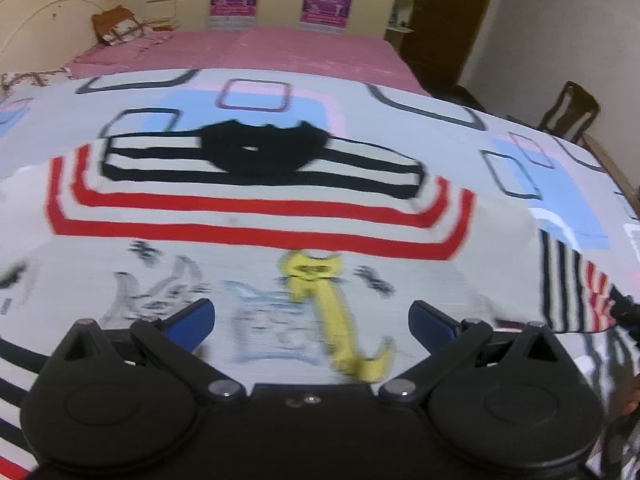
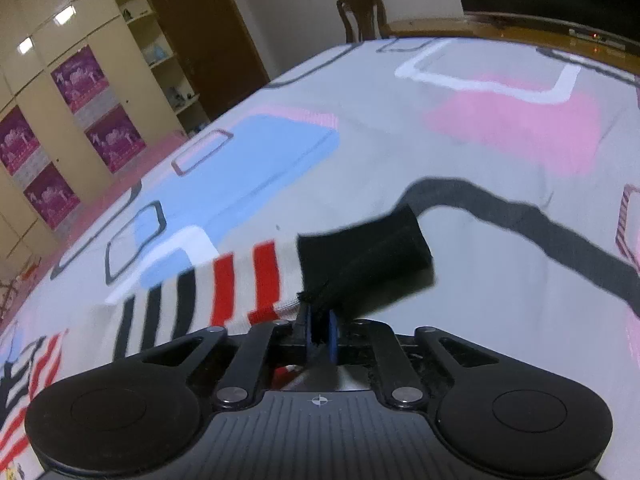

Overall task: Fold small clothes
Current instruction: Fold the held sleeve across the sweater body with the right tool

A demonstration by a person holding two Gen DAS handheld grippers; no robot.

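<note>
A small white sweater (image 1: 256,216) with red and black stripes, a black collar (image 1: 260,152) and cartoon prints lies flat on the patterned bedsheet (image 1: 400,120). My left gripper (image 1: 312,316) is open and empty, hovering over the sweater's printed chest. My right gripper (image 2: 318,328) is shut on the sweater's sleeve (image 2: 240,280) at the edge of its black cuff (image 2: 364,248), holding it just above the sheet. That sleeve also shows at the right edge of the left wrist view (image 1: 576,288).
The bed carries a pink sheet (image 1: 256,48) and a brown-patterned pillow (image 1: 118,26) at the far end. A wooden chair (image 2: 362,14) stands beyond the bed's corner. Cupboards with purple posters (image 2: 76,76) line the wall.
</note>
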